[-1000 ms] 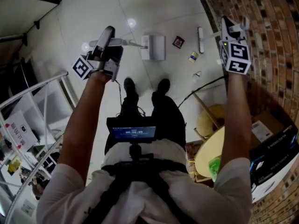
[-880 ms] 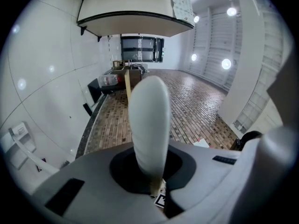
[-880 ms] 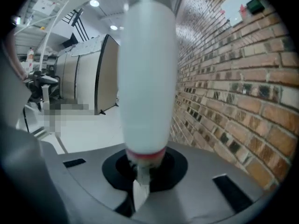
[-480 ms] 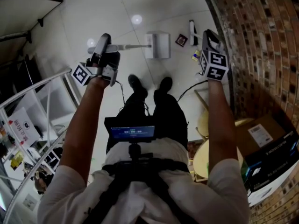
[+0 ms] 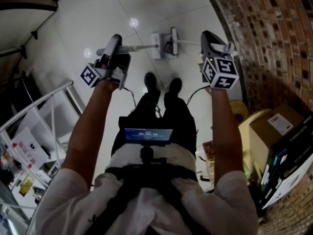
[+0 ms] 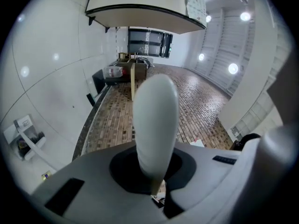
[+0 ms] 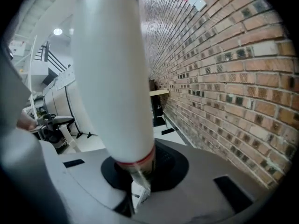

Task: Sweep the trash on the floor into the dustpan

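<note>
- Floor [image 5: 98,18]: glossy white tiles with thin grey joints, 9 to 12 o'clock in the head view.
- Wall [image 5: 274,43]: red-brown brick with pale mortar lines, 1 to 3 o'clock.
- Dustpan [image 5: 157,47]: white, 12 o'clock. Dustpan handle [image 6: 156,115]: plain white.
- Broom handle [image 7: 112,78]: white, with one red band at its near end.
- Left gripper [image 5: 111,50], right gripper [image 5: 215,45]: grey bodies, each with a cube of black-and-white square markers.
- Shoes [image 5: 150,80], trousers [image 5: 166,116]: black.
- Shirt [image 5: 146,209]: pale grey.
- Cardboard box [image 5: 274,126]: tan with a white label, 4 o'clock.
- Dark box [image 5: 293,155]: near-black with white print, 4 o'clock.
- Screen [image 5: 148,135]: blue lit band on black.
</note>
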